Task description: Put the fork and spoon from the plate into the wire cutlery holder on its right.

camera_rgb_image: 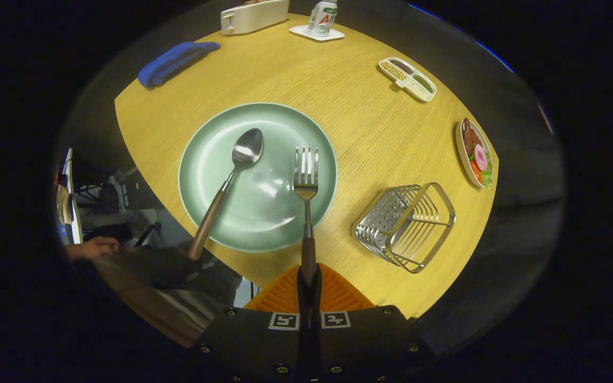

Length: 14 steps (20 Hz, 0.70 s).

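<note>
A pale green plate lies on the round wooden table. A spoon with a brown wooden handle rests across its left half, the handle end sticking out past the rim towards me. My gripper is shut on the wooden handle of the fork, both orange fingers pressed against it. The fork's tines reach out over the plate's right half, a little above it. The wire cutlery holder stands on the table to the right of the plate, its open top tilted towards me.
Beyond the plate lie a folded blue cloth, a white toaster, a can on a white coaster and a divided white dish. A food plate sits far right. A person's hand rests left of the table.
</note>
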Tool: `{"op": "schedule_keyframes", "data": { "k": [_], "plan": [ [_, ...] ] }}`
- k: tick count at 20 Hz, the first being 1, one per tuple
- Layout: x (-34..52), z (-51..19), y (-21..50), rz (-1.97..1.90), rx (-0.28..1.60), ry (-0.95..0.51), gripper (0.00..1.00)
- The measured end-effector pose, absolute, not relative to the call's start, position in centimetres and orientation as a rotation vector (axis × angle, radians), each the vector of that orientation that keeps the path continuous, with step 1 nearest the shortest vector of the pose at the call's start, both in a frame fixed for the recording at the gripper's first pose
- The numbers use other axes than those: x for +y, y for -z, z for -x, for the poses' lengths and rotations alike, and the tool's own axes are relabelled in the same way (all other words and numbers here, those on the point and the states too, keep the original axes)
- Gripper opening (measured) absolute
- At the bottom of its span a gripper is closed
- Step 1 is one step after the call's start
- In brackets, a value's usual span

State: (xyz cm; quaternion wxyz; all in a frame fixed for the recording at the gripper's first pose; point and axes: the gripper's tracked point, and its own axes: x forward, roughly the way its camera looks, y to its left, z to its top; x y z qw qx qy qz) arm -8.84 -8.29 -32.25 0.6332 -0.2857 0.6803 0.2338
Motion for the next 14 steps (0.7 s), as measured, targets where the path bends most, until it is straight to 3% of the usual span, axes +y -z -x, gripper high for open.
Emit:
{"op": "schedule_keyframes", "data": {
  "k": [8,14],
  "plan": [
    [-15.5,7.5,26.2,0.754,1.649,-0.466,0.01],
    [-18.9,6.9,26.1,0.735,1.743,-0.388,0.01]
  ]
}}
